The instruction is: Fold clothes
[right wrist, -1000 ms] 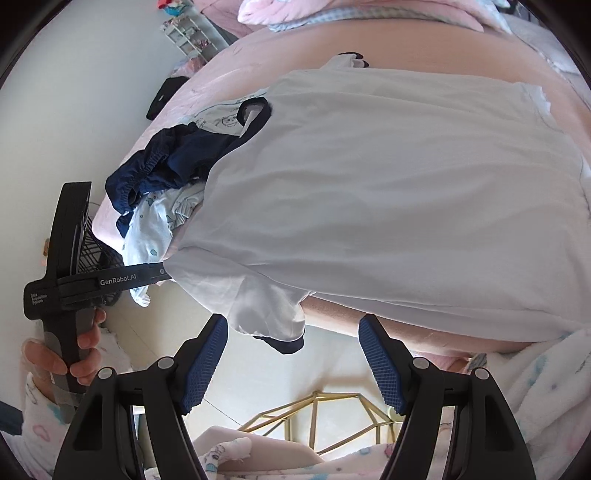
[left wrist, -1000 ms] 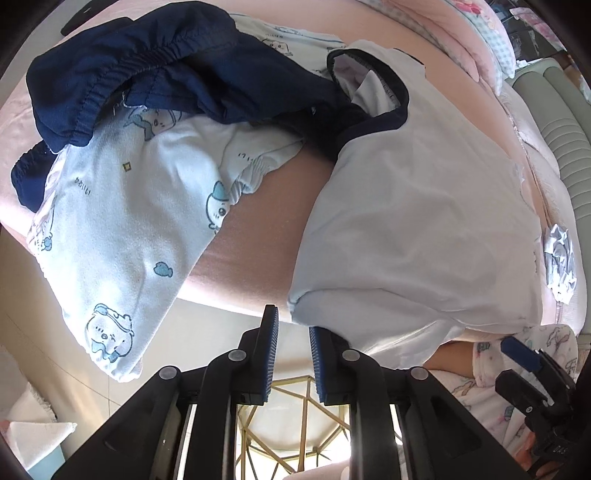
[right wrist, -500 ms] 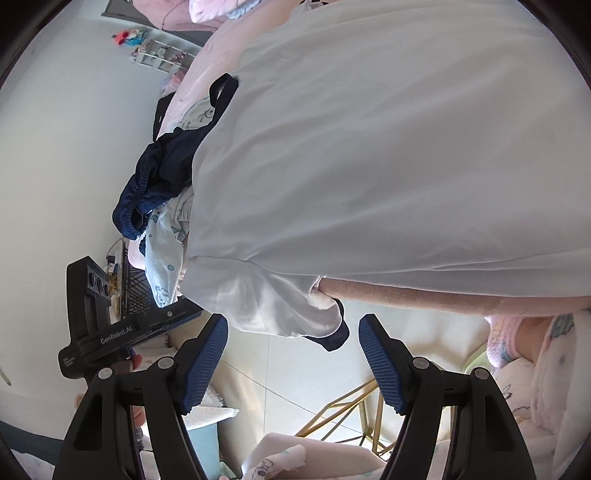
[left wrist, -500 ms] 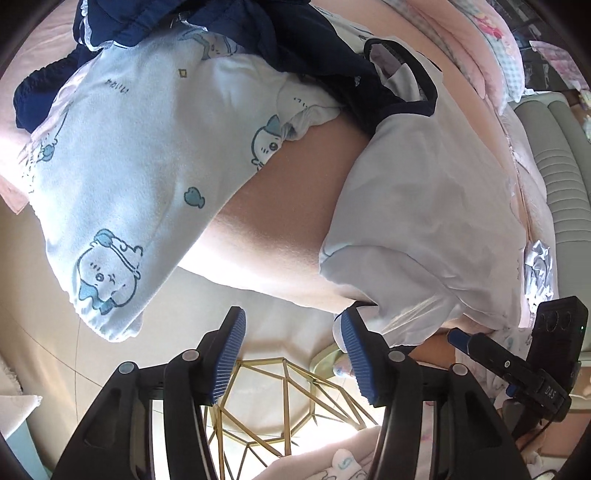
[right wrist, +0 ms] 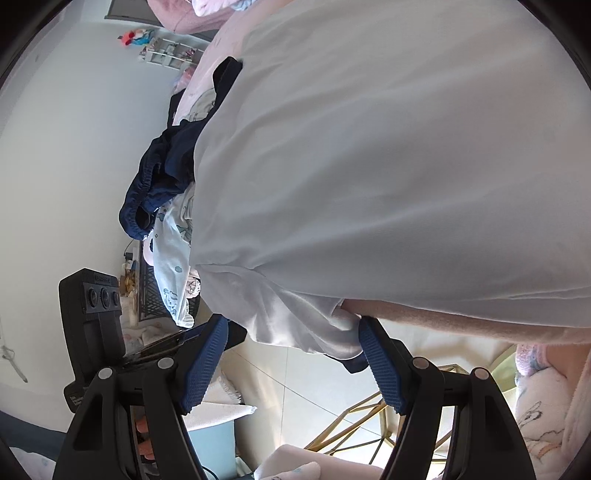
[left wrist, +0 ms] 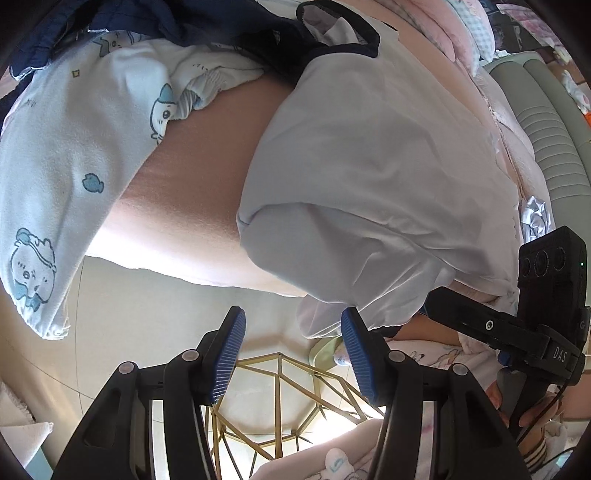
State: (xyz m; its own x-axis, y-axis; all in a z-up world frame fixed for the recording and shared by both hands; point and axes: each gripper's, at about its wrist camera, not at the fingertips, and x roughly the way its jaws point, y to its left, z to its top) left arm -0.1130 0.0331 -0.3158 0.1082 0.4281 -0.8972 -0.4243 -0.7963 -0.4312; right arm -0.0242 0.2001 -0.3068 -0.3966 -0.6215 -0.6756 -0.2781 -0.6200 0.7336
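Observation:
A white T-shirt (left wrist: 369, 166) with a navy collar lies flat on the pink bed (left wrist: 192, 206). One sleeve (left wrist: 369, 280) droops over the bed's near edge. My left gripper (left wrist: 295, 356) is open just below that edge, with the sleeve's hem beside its right pad (left wrist: 360, 362) and nothing pinched. In the right wrist view the same shirt (right wrist: 369, 166) fills the frame. My right gripper (right wrist: 291, 363) is open wide, and the hanging sleeve (right wrist: 295, 325) with its navy cuff sits between its fingers, unpressed.
A light-blue printed garment (left wrist: 74, 155) and a navy one (left wrist: 147, 22) are piled at the left of the bed. A gold wire frame (left wrist: 280, 406) stands on the tiled floor below. Grey ribbed upholstery (left wrist: 546, 129) and pillows are at the right; a black crate (right wrist: 151, 295) stands by the wall.
My left jaws went from nearly shut to open and came in closer to the hanging sleeve. My right gripper sank and rolled, so the sleeve now hangs between its fingers.

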